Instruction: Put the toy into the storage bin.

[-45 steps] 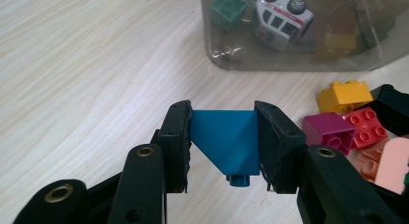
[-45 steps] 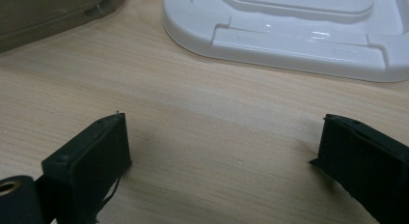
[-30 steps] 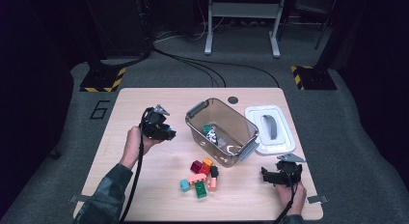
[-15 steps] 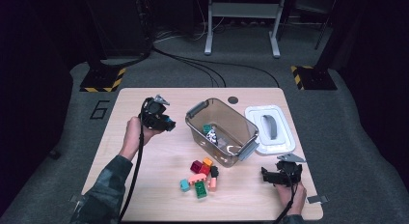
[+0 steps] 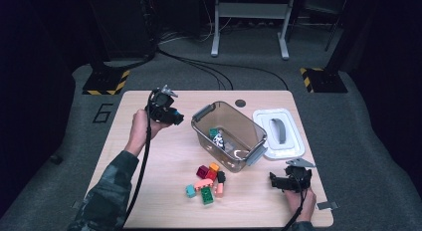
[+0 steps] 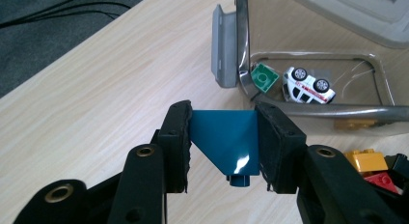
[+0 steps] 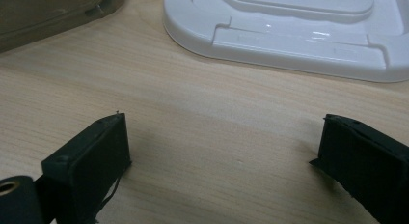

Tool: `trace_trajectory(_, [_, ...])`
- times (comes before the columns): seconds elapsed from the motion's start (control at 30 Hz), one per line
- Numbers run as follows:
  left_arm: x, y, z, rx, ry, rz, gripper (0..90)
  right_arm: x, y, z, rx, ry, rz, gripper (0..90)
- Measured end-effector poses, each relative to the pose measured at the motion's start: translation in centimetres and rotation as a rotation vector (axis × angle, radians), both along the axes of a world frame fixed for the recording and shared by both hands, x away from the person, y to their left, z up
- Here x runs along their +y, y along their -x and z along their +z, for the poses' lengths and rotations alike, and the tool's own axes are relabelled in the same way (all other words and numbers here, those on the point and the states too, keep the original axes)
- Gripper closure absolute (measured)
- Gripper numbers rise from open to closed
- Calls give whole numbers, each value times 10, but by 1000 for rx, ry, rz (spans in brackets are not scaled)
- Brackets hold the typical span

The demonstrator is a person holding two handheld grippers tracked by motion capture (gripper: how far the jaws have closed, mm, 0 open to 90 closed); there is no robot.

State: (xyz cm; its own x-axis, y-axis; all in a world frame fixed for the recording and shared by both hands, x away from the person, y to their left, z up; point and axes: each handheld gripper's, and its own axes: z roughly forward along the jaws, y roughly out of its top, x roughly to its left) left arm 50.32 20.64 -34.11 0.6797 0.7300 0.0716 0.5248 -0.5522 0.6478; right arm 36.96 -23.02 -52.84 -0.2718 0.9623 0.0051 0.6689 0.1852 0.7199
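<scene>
- Clamping a blue brick (image 6: 226, 142) between its pads, left gripper (image 5: 171, 116) holds it raised beside the clear bin (image 5: 199, 133), likely for a drop-in
- Right gripper (image 5: 274, 180) rests spread wide, empty, on the table (image 5: 149, 171) near the white lid (image 5: 286, 151), out of the way
- Loose bricks (image 5: 206, 183) wait in front of the bin

Glossy blue plastic block (image 6: 226, 141), matt wooden table (image 6: 111, 84)

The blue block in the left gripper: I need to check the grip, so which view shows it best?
The left gripper view: the blue block sits close up, clamped between both pads. In the high view the left gripper hides most of it.
</scene>
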Motion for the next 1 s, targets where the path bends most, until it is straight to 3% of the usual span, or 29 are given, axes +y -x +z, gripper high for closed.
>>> trace_trajectory(0.47, [-34,-9,1,4,-6,-44,591,0,0,0,0,-1,0,32])
trace_trajectory(0.8, [-63,-15,-10,20,-15,-89,591,0,0,0,-1,0,1,32])
trace_trajectory(1.0, [-70,-17,-20,42,-31,-105,590,0,0,0,0,0,1,32])
